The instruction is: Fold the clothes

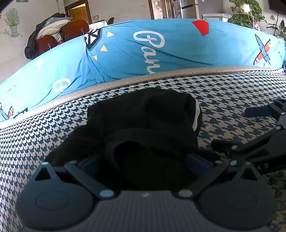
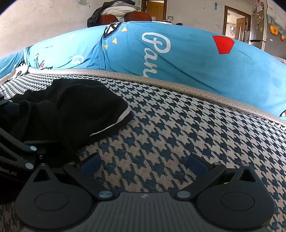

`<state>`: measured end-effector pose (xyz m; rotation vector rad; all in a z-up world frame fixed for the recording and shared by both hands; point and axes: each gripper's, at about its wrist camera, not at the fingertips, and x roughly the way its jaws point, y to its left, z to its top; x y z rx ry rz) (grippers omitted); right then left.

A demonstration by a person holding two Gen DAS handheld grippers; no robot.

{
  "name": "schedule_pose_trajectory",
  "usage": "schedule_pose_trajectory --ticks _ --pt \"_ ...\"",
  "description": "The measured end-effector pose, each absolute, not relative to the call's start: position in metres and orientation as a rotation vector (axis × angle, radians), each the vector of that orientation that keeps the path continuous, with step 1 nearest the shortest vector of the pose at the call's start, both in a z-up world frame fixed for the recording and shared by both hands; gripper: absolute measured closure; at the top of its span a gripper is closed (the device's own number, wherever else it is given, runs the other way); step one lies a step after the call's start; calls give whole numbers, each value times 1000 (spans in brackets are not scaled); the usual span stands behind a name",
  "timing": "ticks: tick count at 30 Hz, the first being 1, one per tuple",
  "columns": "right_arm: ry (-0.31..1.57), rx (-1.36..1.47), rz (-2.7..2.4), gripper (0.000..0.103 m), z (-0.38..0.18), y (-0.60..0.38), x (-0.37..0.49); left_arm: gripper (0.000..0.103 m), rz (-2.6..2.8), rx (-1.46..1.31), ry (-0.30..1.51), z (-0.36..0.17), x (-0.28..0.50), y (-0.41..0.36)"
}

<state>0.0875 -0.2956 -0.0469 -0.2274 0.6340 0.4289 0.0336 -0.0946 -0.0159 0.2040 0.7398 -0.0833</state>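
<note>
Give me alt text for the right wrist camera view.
Open right tongs hover over bare houndstooth cushion, gripping nothing. A crumpled black garment with a white stripe lies to the left, with a blue printed quilt behind.

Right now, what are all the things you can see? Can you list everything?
black garment: one, black with a white stripe at its edge, bunched up on the houndstooth surface.
houndstooth surface: one, dark blue and white check, under everything in front.
beige edging: one strip, beige with dots, along the far side of the surface.
blue cover: one, bright blue with white writing and a red shape, behind the edging.
brown chairs: two backs, reddish brown, behind the cover, with dark clothing piled on them.
green plants: some, at the far right.
left gripper: one, black, open, garment between its fingers.
right gripper: one, black, open, empty, over bare surface.
</note>
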Motion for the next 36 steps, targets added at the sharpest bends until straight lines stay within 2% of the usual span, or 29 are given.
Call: schedule_pose_trajectory --ticks 36 --pt "633 -229 429 0 -47 -295 87 0 -81 211 728 -17 31 -94"
